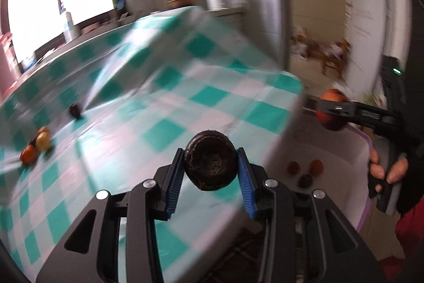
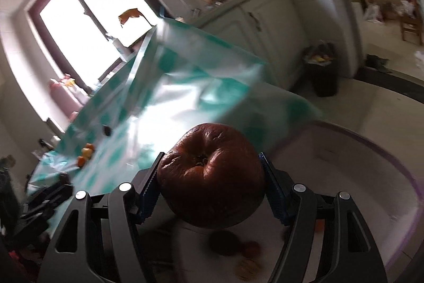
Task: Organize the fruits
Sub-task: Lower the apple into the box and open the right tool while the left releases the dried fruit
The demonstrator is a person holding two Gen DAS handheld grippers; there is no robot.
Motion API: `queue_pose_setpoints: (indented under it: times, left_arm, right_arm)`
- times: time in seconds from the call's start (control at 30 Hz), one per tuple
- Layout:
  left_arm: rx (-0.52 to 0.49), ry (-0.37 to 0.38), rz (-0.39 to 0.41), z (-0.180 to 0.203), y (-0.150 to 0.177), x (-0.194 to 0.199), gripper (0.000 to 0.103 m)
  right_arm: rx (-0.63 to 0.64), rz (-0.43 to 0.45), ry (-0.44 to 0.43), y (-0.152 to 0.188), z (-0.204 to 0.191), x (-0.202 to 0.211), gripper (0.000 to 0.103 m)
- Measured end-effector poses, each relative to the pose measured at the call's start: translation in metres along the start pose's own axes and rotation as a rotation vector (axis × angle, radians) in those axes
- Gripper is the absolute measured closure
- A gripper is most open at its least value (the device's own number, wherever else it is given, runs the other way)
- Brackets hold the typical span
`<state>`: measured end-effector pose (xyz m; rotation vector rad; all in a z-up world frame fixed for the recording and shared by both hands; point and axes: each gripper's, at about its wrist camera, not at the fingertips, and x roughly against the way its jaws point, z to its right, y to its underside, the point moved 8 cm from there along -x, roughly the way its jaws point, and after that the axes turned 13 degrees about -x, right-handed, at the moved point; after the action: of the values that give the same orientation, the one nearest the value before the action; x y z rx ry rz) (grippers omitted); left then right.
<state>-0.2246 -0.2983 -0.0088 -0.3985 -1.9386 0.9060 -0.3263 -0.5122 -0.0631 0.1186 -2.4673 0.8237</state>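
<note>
**Two fruits in the jaws, bound for the tub**

The left gripper (image 1: 210, 163) is clamped on a small dark round fruit (image 1: 210, 160) — possibly a mangosteen or passion fruit — above the teal-checked tablecloth (image 1: 164, 97), near the table edge. The right gripper (image 2: 212, 174) is closed around a wrinkled reddish-brown fruit (image 2: 210, 177), stem dimple facing the camera, over the white tub (image 1: 331, 158), where a few small fruits (image 1: 306, 171) already lie. The wrinkled skin suggests soft, easily bruised flesh — best held across its widest part with light pressure. The dark fruit looks firmer and light. More fruits (image 1: 37, 145) wait on the cloth.
</note>
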Motion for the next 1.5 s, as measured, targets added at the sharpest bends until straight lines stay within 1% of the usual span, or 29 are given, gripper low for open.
queue_pose_setpoints:
  times: [0.03, 0.13, 0.23, 0.3, 0.37, 0.43, 0.53, 0.57, 0.63, 0.7, 0.8, 0.87, 0.93, 1.0, 1.17, 1.2, 1.23, 1.27, 1.33, 1.37, 1.4, 1.43, 1.47, 1.5]
  left_arm:
    - [-0.025, 0.019, 0.0, 0.011, -0.003, -0.002, 0.064]
    - [-0.111, 0.108, -0.011, 0.052, -0.011, -0.016, 0.064]
    - [-0.195, 0.17, -0.031, 0.085, -0.012, -0.028, 0.064]
    - [-0.249, 0.225, -0.062, 0.11, -0.009, -0.042, 0.064]
    - [-0.288, 0.281, -0.104, 0.133, -0.004, -0.059, 0.064]
    - [-0.318, 0.309, -0.148, 0.148, 0.003, -0.077, 0.064]
    - [-0.32, 0.358, -0.235, 0.165, 0.017, -0.108, 0.064]
    - [-0.306, 0.383, -0.267, 0.169, 0.021, -0.119, 0.064]
    - [-0.248, 0.453, -0.325, 0.178, 0.026, -0.138, 0.064]
    - [-0.216, 0.51, -0.359, 0.189, 0.029, -0.149, 0.064]
    - [-0.24, 0.556, -0.38, 0.209, 0.036, -0.158, 0.064]
    - [-0.227, 0.588, -0.408, 0.221, 0.045, -0.163, 0.064]
    - [-0.222, 0.604, -0.43, 0.225, 0.053, -0.168, 0.064]
    - [-0.239, 0.62, -0.451, 0.23, 0.062, -0.171, 0.064]
    - [-0.283, 0.636, -0.468, 0.246, 0.078, -0.167, 0.063]
    - [-0.295, 0.637, -0.47, 0.249, 0.079, -0.168, 0.062]
    - [-0.305, 0.636, -0.466, 0.251, 0.081, -0.168, 0.057]
    - [-0.31, 0.637, -0.465, 0.253, 0.082, -0.169, 0.054]
    - [-0.313, 0.642, -0.47, 0.254, 0.084, -0.169, 0.044]
    - [-0.305, 0.645, -0.464, 0.253, 0.083, -0.169, 0.041]
    - [-0.294, 0.646, -0.457, 0.252, 0.082, -0.169, 0.034]
    - [-0.279, 0.644, -0.449, 0.249, 0.081, -0.17, 0.03]
    - [-0.267, 0.64, -0.443, 0.246, 0.079, -0.169, 0.028]
    - [-0.246, 0.632, -0.431, 0.241, 0.077, -0.168, 0.026]
  right_arm:
    - [0.002, -0.011, 0.039, 0.001, 0.01, -0.002, 0.036]
    - [0.018, -0.039, 0.124, 0.008, 0.031, -0.007, 0.036]
    - [0.043, -0.082, 0.204, 0.016, 0.048, -0.017, 0.036]
    - [0.08, -0.119, 0.254, 0.023, 0.056, -0.027, 0.036]
    - [0.11, -0.139, 0.296, 0.027, 0.061, -0.038, 0.036]
    - [0.115, -0.158, 0.333, 0.029, 0.069, -0.049, 0.036]
    - [0.077, -0.204, 0.368, 0.031, 0.087, -0.069, 0.036]
    - [0.049, -0.233, 0.383, 0.033, 0.097, -0.079, 0.036]
    - [0.022, -0.262, 0.409, 0.033, 0.109, -0.092, 0.036]
    - [0.028, -0.282, 0.443, 0.033, 0.118, -0.104, 0.036]
    - [0.047, -0.318, 0.478, 0.035, 0.129, -0.116, 0.036]
    - [0.06, -0.337, 0.497, 0.037, 0.135, -0.123, 0.036]
    - [0.077, -0.348, 0.515, 0.038, 0.14, -0.127, 0.036]
    - [0.082, -0.362, 0.534, 0.041, 0.146, -0.133, 0.036]
    - [0.07, -0.385, 0.552, 0.052, 0.156, -0.143, 0.036]
    - [0.073, -0.389, 0.557, 0.054, 0.157, -0.144, 0.036]
    - [0.076, -0.387, 0.563, 0.054, 0.157, -0.144, 0.036]
    - [0.077, -0.383, 0.57, 0.053, 0.157, -0.143, 0.036]
    - [0.067, -0.384, 0.575, 0.053, 0.159, -0.143, 0.035]
    - [0.062, -0.383, 0.582, 0.053, 0.16, -0.142, 0.035]
    - [0.058, -0.382, 0.587, 0.052, 0.16, -0.141, 0.035]
    - [0.052, -0.38, 0.589, 0.055, 0.154, -0.14, 0.034]
    - [0.043, -0.375, 0.589, 0.054, 0.154, -0.138, 0.034]
    - [0.033, -0.369, 0.59, 0.053, 0.155, -0.136, 0.029]
